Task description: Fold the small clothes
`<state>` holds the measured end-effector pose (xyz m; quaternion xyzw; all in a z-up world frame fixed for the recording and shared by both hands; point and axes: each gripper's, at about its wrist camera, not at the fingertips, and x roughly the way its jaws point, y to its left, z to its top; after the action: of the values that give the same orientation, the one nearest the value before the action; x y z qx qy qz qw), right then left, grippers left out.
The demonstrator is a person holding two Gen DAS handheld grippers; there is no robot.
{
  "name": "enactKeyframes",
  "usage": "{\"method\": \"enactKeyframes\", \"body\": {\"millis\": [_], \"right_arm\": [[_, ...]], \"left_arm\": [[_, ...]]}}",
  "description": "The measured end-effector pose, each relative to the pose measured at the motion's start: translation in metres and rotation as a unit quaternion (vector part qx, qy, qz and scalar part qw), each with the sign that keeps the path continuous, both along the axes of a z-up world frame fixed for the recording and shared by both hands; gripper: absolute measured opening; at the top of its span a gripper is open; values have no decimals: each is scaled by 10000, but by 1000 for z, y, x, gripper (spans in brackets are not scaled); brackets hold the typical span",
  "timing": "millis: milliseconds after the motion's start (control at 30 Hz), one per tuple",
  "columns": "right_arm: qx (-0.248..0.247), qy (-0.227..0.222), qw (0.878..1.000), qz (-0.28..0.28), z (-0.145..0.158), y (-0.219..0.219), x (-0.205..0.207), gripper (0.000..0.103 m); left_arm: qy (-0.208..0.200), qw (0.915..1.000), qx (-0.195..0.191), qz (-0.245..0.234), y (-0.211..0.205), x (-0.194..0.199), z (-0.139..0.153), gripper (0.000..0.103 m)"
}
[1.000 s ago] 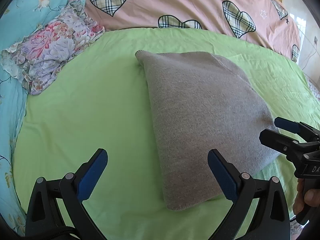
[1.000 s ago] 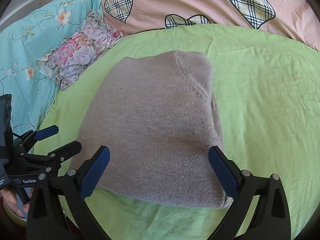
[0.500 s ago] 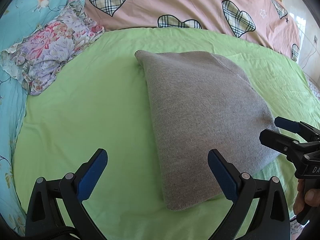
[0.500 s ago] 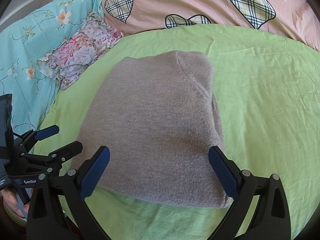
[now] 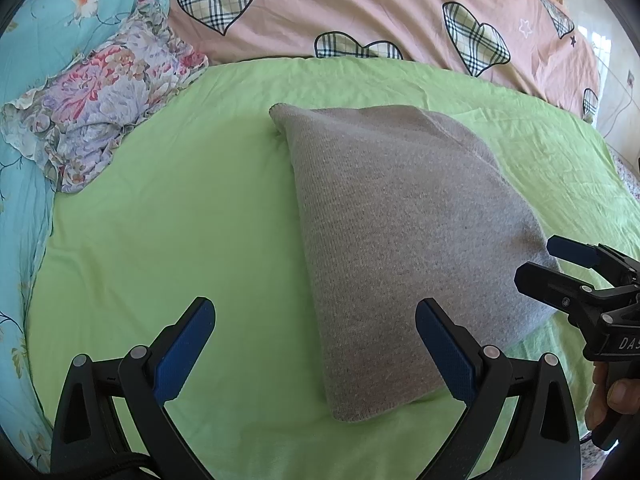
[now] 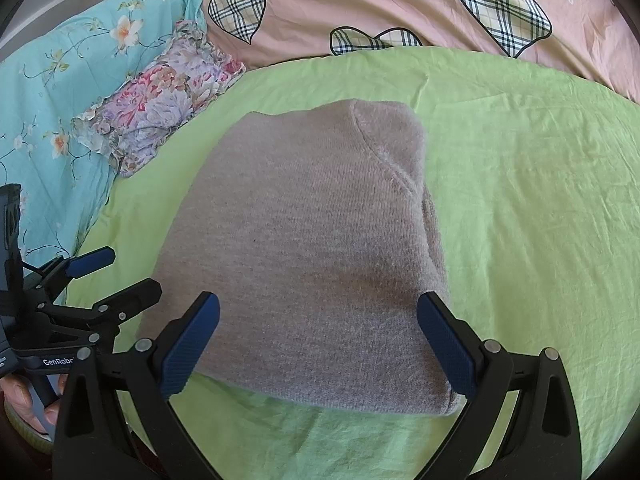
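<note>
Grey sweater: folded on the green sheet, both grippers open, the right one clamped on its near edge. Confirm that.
Not quite. The right gripper is not clamped: the right wrist view shows its jaws spread wide, holding nothing, above the grey sweater. The sweater does lie folded on the green sheet, and the left gripper is open too.

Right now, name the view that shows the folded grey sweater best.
The right wrist view: the grey sweater fills the centre, with its seam and all edges visible. The left wrist view shows it obliquely, off to the right, its far corner behind the right gripper.
</note>
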<state>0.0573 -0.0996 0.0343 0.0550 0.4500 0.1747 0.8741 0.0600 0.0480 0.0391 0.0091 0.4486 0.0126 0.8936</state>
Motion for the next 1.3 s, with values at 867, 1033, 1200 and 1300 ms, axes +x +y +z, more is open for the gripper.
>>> {"method": "enactKeyframes", "body": {"millis": [867, 1033, 1200, 1300], "right_arm": [[13, 9, 10000, 1, 1, 0, 1, 99], [20, 9, 10000, 0, 2, 0, 1, 99], [17, 9, 10000, 1, 2, 0, 1, 99], [22, 12, 10000, 6, 2, 0, 1, 99]], "left_arm": [[-49, 10000, 21, -33, -4, -1, 4, 101], [-44, 10000, 28, -40, -4, -2, 4, 101], [-49, 10000, 29, -34, -4, -2, 4, 101], [-50, 10000, 32, -33, -4, -2, 4, 101]]}}
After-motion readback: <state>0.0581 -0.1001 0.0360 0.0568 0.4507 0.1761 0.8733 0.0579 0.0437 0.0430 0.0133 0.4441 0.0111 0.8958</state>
